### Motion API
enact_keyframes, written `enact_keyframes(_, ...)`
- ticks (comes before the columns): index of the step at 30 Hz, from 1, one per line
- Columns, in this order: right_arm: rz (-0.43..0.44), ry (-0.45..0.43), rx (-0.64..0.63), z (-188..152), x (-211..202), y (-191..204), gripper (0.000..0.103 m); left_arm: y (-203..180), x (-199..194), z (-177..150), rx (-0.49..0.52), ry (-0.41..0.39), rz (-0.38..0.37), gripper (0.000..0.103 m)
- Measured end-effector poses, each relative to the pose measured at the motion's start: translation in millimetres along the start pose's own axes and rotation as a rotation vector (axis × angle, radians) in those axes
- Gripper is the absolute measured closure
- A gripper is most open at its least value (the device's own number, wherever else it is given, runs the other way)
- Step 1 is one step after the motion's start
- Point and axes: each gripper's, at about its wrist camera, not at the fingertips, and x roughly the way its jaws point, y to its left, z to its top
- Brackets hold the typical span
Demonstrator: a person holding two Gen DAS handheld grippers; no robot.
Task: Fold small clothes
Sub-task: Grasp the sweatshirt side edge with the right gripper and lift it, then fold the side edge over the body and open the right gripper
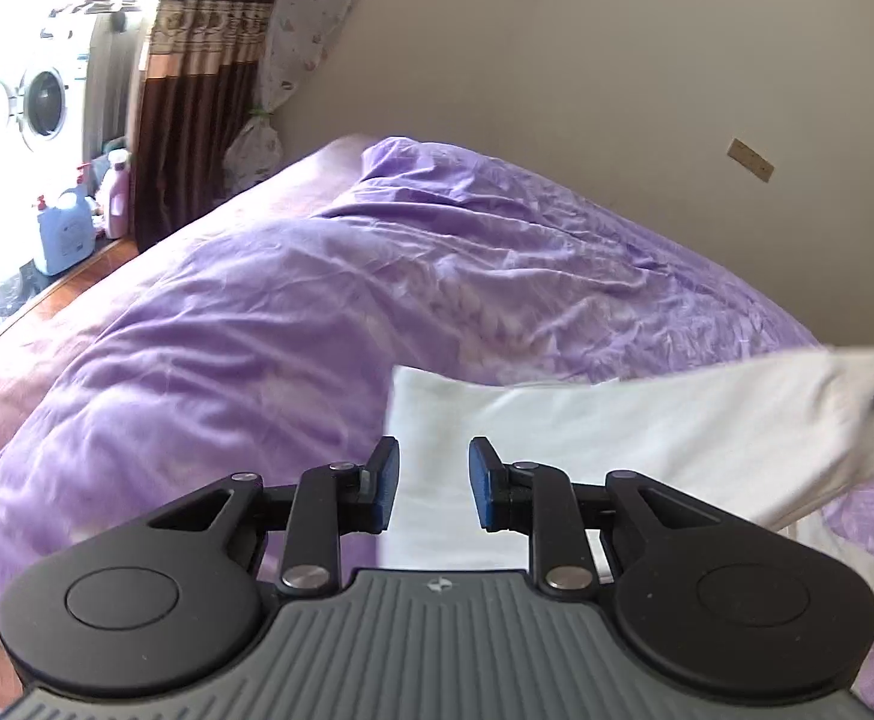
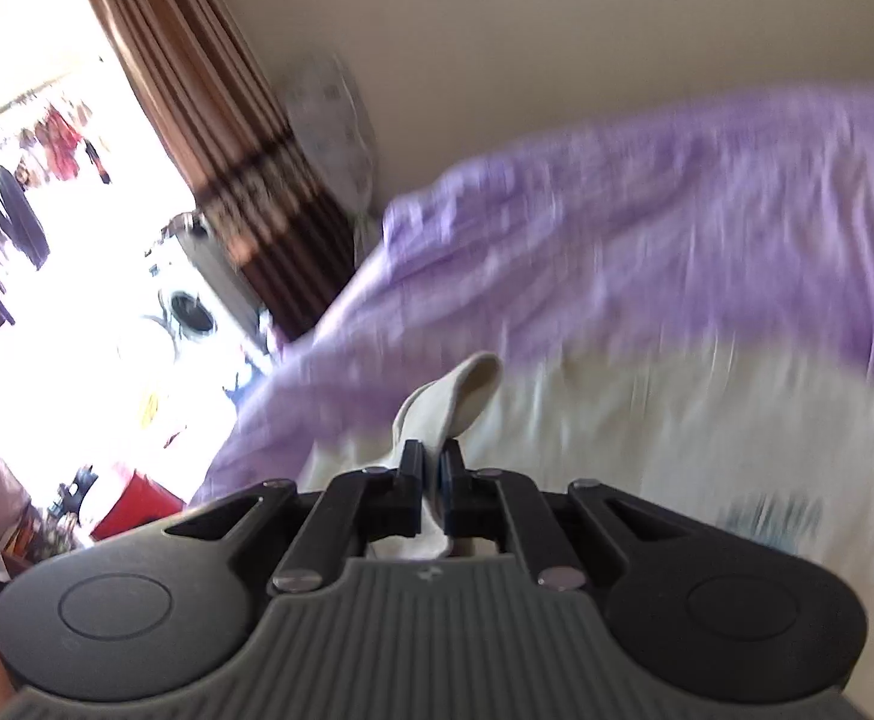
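A white garment point(image 1: 647, 438) lies on the purple bedcover point(image 1: 257, 330), with one end lifted at the far right of the left wrist view. My left gripper point(image 1: 434, 483) is open and empty, its blue pads just above the garment's near left part. My right gripper point(image 2: 432, 468) is shut on a fold of the white garment point(image 2: 455, 396), which sticks up between the fingers. The rest of the garment point(image 2: 677, 450) spreads out below, blurred by motion. A printed patch point(image 2: 767, 516) shows on it at the right.
The purple bedcover point(image 2: 677, 210) fills most of both views. A beige wall point(image 1: 557, 60) runs behind the bed. Brown striped curtains point(image 1: 197, 90), a washing machine point(image 1: 44, 102) and detergent bottles point(image 1: 65, 228) stand at the left. A red box point(image 2: 137, 510) sits low left.
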Motion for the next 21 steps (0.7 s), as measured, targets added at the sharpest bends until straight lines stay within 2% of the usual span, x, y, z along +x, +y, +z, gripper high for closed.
enact_keyframes(4,-0.067,-0.088,-0.005,42.6,-28.2,-23.2,0.102,-3.4,25.8,8.8,0.01,0.046,-0.043,0.075)
enact_keyframes(8,-0.159,-0.092,0.049,53.3,-36.3,-75.6,0.102,-6.0,70.9,1.7,-0.024,0.122,-0.104,0.075)
enact_keyframes(13,-0.218,0.023,0.152,19.0,-1.6,-152.9,0.102,7.2,133.7,-12.1,-0.185,0.244,-0.186,0.075)
enact_keyframes(17,-0.226,0.071,0.218,-14.5,22.4,-189.6,0.102,13.0,169.5,-16.9,-0.262,0.254,-0.17,0.072)
enact_keyframes(21,-0.244,0.093,0.223,-29.2,32.1,-213.5,0.102,10.4,197.8,-19.7,-0.291,0.279,-0.168,0.072)
